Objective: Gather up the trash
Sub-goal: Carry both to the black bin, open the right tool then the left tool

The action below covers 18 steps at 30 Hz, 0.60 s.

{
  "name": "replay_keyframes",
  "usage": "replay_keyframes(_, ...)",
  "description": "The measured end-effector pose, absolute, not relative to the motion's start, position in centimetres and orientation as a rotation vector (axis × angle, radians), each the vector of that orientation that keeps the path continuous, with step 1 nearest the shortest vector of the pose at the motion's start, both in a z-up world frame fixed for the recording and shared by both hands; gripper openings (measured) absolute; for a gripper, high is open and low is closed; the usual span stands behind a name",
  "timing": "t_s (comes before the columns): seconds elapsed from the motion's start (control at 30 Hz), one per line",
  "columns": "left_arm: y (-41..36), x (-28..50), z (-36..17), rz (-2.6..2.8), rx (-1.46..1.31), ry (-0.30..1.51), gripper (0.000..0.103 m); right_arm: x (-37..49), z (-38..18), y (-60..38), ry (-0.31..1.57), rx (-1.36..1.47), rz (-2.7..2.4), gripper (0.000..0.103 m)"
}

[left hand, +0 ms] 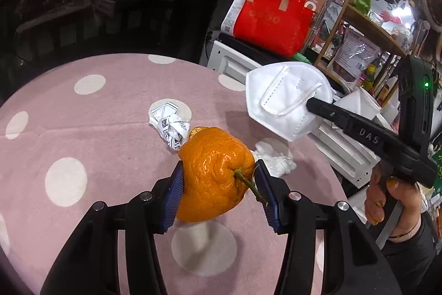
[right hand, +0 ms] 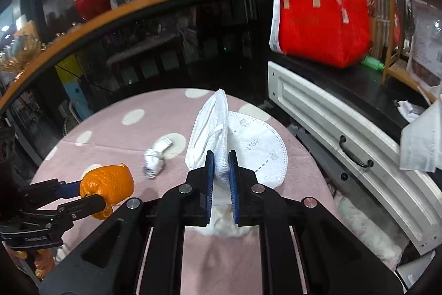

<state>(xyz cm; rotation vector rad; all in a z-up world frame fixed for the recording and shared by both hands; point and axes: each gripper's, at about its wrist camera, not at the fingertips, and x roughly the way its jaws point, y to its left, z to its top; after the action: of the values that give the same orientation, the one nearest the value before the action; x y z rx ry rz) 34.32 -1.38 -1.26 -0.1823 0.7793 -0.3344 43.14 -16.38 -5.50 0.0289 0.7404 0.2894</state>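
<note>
My left gripper (left hand: 219,185) is shut on a wrinkled orange peel (left hand: 215,173) with a green stem, lifted above the pink dotted tablecloth (left hand: 83,145). The right wrist view shows that peel (right hand: 107,185) at the lower left. My right gripper (right hand: 221,170) is shut on a white folded face mask (right hand: 210,129), which hangs above the cloth. From the left wrist view the mask (left hand: 279,98) hangs at the right gripper's tip (left hand: 310,102). A crumpled printed paper (left hand: 170,127) lies mid-table. A white tissue wad (left hand: 273,158) lies right of the peel.
A red tote bag (left hand: 272,18) stands on a dark counter behind the table. A white drawer front with a black handle (right hand: 356,154) runs along the right. Cluttered shelves (left hand: 373,26) fill the far right. A person's hand (left hand: 386,198) holds the right gripper's grip.
</note>
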Motion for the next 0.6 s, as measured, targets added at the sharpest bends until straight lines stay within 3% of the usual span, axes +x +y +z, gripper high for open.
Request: replay_keyframes(0.6, -3.7, 22.8, -0.3, -0.365, -0.118, 0.721, 0.05, 27.1, -2.7, -22.0, 0.691, 0.073, 0.261, 0.011)
